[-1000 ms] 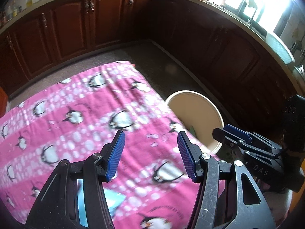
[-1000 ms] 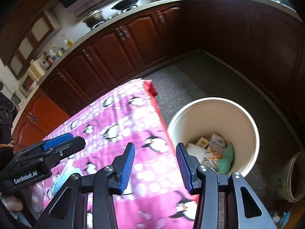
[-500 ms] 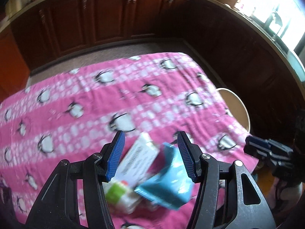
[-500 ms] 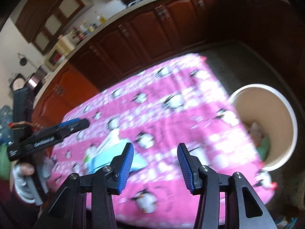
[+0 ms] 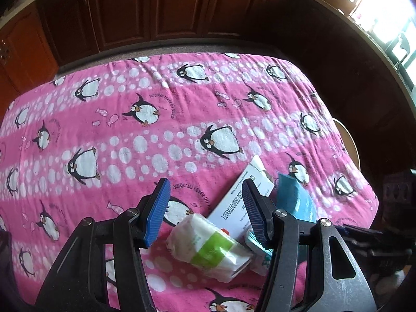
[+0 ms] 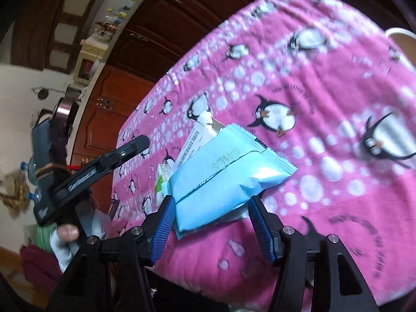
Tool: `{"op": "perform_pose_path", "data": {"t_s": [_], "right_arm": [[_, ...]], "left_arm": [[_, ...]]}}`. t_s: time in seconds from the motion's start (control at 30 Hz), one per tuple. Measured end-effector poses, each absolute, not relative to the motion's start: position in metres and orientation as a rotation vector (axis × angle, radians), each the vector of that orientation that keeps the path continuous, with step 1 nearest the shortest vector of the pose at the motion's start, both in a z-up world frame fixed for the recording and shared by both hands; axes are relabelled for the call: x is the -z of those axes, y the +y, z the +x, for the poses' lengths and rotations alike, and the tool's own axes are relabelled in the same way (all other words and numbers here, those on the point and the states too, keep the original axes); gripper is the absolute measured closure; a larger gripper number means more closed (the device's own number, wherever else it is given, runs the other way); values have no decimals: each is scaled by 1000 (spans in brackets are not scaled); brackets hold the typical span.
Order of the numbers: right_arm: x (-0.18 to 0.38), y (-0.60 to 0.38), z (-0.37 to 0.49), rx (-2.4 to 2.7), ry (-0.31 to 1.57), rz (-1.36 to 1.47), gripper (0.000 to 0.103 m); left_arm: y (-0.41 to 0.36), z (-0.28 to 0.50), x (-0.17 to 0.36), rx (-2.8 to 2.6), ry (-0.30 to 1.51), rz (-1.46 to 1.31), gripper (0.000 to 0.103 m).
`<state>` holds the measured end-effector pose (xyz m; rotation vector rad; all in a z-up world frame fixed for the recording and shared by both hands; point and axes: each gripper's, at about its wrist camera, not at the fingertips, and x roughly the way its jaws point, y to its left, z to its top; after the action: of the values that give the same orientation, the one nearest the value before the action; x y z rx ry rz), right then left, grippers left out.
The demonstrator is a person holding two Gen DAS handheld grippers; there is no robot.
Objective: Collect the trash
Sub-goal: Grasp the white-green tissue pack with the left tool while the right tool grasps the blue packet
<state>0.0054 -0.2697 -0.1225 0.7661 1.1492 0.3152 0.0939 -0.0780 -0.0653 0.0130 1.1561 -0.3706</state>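
Three pieces of trash lie together on the pink penguin cloth [image 5: 130,135]. They are a white and green packet [image 5: 208,249], a white printed medicine box [image 5: 241,200] and a light blue pouch [image 5: 293,200]. My left gripper [image 5: 206,208] hovers open above the white and green packet, which its pads do not touch. In the right wrist view the blue pouch [image 6: 223,174] fills the middle, with the box [image 6: 197,140] and the green packet [image 6: 161,179] behind it. My right gripper [image 6: 212,215] straddles the pouch's near end; its jaws are opening and the pads are not pressing.
The cream bin's rim [image 5: 348,140] shows past the cloth's right edge, and again at the upper right [image 6: 400,36]. Dark wooden cabinets [image 5: 169,7] stand beyond the table. A person's hand [image 6: 67,231] holds the left gripper [image 6: 104,161] at the cloth's left side.
Both grippers have swung away from the bin to the trash pile on the cloth and come lower. The right gripper's jaws have widened around the blue pouch.
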Motion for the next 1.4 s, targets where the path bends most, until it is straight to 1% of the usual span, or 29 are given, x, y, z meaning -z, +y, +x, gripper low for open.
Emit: {"op": "perform_pose_path", "data": {"t_s": [0.03, 0.07, 0.13, 0.17, 0.2, 0.33, 0.4, 0.43, 0.47, 0.5, 0.53, 0.73, 0.77, 0.83, 0.87, 0.9, 0.93, 1.0, 1.13, 1.27, 1.3, 1.33, 1.37, 1.4], "right_arm": [[123, -270, 8, -317, 1134, 774, 53], [122, -270, 11, -314, 1121, 767, 66], [117, -270, 17, -294, 1093, 714, 73], [112, -271, 21, -279, 1080, 663, 80], [108, -270, 23, -261, 1071, 609, 81], [91, -270, 27, -195, 1034, 423, 81], [86, -278, 27, -215, 1031, 438, 81], [86, -280, 27, -228, 1049, 455, 79], [87, -281, 27, -228, 1063, 461, 69], [88, -283, 25, -222, 1075, 464, 57], [89, -283, 23, -221, 1081, 466, 55], [99, -284, 14, -256, 1126, 546, 55], [100, -283, 13, -262, 1133, 561, 54], [103, -281, 12, -277, 1139, 599, 47], [104, -281, 11, -283, 1138, 617, 41], [106, -281, 11, -286, 1137, 641, 40], [109, -280, 12, -289, 1136, 672, 40], [115, -279, 16, -288, 1140, 725, 39], [129, -274, 26, -286, 1150, 799, 39], [142, -273, 38, -280, 1146, 885, 40], [145, -274, 41, -282, 1143, 905, 43], [146, -275, 44, -292, 1126, 919, 48], [145, -276, 45, -298, 1112, 919, 60], [144, -276, 46, -296, 1100, 908, 71]], "left_arm": [[-78, 94, 66, 369, 1157, 19, 47], [-77, 94, 67, 366, 1158, 24, 47], [-74, 95, 71, 361, 1168, 26, 47], [-72, 94, 73, 358, 1175, 23, 47], [-70, 94, 75, 356, 1182, 22, 47], [-63, 89, 81, 358, 1219, 13, 47], [-58, 83, 84, 364, 1241, 0, 47], [-56, 80, 85, 364, 1253, -10, 47], [-53, 77, 88, 362, 1266, -20, 47], [-51, 73, 90, 355, 1281, -30, 47], [-49, 71, 93, 343, 1292, -42, 47], [-39, 65, 104, 272, 1303, -209, 47], [-39, 64, 104, 266, 1300, -231, 47], [-37, 63, 103, 255, 1288, -282, 47], [-36, 63, 102, 249, 1280, -308, 47], [-35, 61, 102, 244, 1275, -327, 47], [-34, 59, 102, 238, 1276, -353, 42], [-34, 54, 107, 231, 1296, -375, 37], [-35, 51, 119, 213, 1336, -379, 37], [-35, 54, 120, 225, 1342, -388, 38], [-35, 54, 120, 233, 1340, -379, 40], [-35, 54, 120, 244, 1336, -373, 44], [-35, 54, 120, 259, 1335, -375, 47], [-33, 55, 119, 272, 1334, -382, 53]]}}
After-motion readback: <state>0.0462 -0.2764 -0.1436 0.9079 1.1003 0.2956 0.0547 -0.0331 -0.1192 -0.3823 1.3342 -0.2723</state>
